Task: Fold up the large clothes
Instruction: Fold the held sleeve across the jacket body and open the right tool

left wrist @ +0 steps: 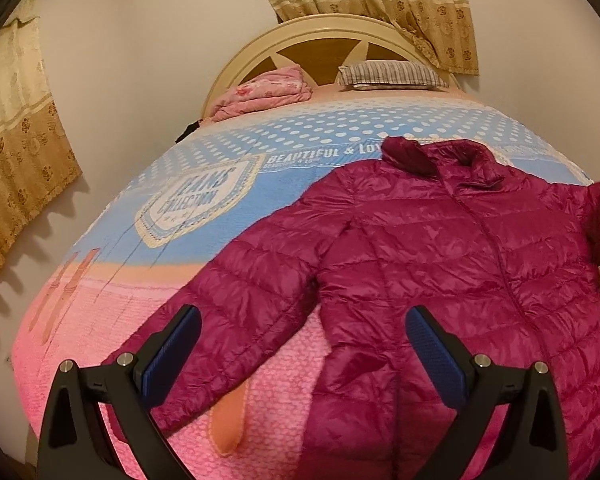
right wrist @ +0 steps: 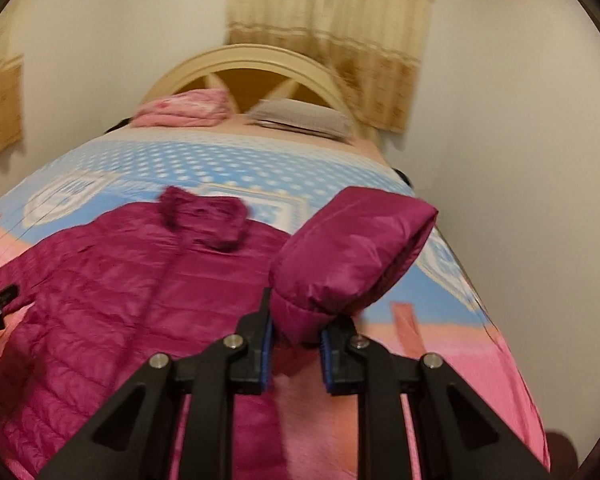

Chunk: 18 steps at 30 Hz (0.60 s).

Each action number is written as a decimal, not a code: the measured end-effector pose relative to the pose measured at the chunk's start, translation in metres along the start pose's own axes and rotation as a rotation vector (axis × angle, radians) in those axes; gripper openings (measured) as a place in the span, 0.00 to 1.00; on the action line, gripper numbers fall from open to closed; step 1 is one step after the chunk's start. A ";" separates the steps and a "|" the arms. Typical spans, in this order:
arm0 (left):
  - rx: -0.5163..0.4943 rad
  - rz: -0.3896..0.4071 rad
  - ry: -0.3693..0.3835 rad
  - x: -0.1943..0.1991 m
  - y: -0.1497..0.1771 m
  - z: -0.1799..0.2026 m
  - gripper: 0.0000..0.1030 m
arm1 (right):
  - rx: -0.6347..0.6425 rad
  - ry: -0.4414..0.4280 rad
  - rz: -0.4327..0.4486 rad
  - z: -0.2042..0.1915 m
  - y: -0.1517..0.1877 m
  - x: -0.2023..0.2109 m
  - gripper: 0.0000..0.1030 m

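A magenta quilted jacket [left wrist: 440,264] lies front up on the bed [left wrist: 100,320], collar toward the headboard [left wrist: 316,36] at twelve o'clock, its body over the pink and blue bedspread. In the left wrist view the left gripper [left wrist: 300,344] hangs above the hem with its blue-padded jaws spread wide and nothing between them; the jacket's one sleeve [left wrist: 228,312] runs out flat toward seven o'clock, passing under the left-hand finger.

In the right wrist view the right gripper [right wrist: 296,340] has its jaws drawn close and pinching the cuff end of the other sleeve [right wrist: 352,256], which is lifted off the bed and folds up and away toward one o'clock. This view is blurred, so exactly how much cloth sits between the pads is hard to say.

At the head of the bed, a folded pink blanket [left wrist: 264,92] sits at eleven o'clock and a striped pillow [left wrist: 392,74] at twelve. Patterned curtains [left wrist: 380,0] hang behind the headboard.
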State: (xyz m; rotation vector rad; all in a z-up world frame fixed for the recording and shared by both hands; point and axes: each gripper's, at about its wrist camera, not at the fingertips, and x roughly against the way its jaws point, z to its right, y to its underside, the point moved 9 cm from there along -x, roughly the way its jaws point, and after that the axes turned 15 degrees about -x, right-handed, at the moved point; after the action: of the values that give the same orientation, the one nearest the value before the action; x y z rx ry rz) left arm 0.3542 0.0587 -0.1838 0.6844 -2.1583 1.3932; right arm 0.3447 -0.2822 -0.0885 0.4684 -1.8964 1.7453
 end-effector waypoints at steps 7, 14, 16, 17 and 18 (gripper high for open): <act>0.036 -0.037 -0.010 -0.017 0.015 -0.018 0.99 | 0.135 -0.093 -0.015 -0.088 0.013 -0.022 0.20; 0.019 -0.049 -0.028 -0.029 0.025 -0.023 0.99 | 0.227 -0.141 -0.063 -0.151 0.051 -0.061 0.20; 0.015 -0.057 -0.034 -0.034 0.026 -0.024 0.99 | 0.234 -0.154 -0.089 -0.163 0.065 -0.073 0.20; 0.013 -0.062 -0.039 -0.037 0.027 -0.025 0.99 | 0.241 -0.158 -0.096 -0.166 0.069 -0.075 0.20; 0.011 -0.067 -0.043 -0.040 0.028 -0.026 0.99 | 0.249 -0.165 -0.107 -0.173 0.077 -0.082 0.20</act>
State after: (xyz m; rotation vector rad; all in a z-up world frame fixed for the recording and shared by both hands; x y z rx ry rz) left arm 0.3697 0.0987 -0.2187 0.7902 -2.1421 1.3688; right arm 0.3905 -0.1103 -0.1917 0.8139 -1.7319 1.9307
